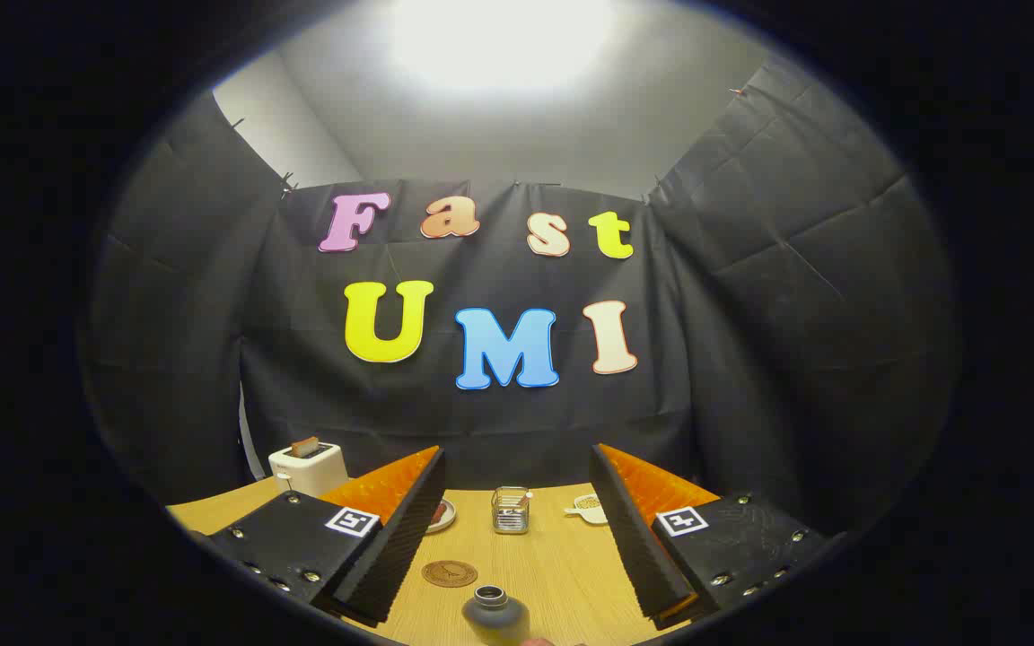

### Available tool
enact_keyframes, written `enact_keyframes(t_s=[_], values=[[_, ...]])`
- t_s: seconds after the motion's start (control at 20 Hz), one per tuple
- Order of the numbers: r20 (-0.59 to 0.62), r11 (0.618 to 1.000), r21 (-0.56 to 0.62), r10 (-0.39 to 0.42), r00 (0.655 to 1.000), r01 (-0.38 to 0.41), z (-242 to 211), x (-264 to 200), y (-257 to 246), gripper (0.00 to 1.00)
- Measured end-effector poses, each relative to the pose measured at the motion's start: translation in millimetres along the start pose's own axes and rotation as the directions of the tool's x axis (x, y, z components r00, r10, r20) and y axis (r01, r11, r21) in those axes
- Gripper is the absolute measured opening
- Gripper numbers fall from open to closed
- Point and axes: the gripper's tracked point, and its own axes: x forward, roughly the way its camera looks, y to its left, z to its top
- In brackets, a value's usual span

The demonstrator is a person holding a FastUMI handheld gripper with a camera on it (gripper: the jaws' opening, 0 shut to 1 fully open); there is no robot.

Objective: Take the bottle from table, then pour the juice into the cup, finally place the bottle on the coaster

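Spread wide, the claw (515, 538) grips nothing. Between its fingers, close in, the dark bottle (495, 615) stands upright, open mouth up. Just ahead of it lies the round coaster (450, 573), and beyond that the clear cup (511, 510), all on a wooden table (562, 565) before black cloth walls.

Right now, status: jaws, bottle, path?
Gripper open, jaws wide, empty. Bottle upright on table, between the jaws, ungrasped. Coaster and cup beyond it. Nothing in the way.
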Motion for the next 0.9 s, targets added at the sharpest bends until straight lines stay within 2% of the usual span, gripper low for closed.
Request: enact_keyframes(t_s=[0.9], values=[[0.01,0.998,-0.026,0.049,0.999,-0.048,-2,2,13,0.97]])
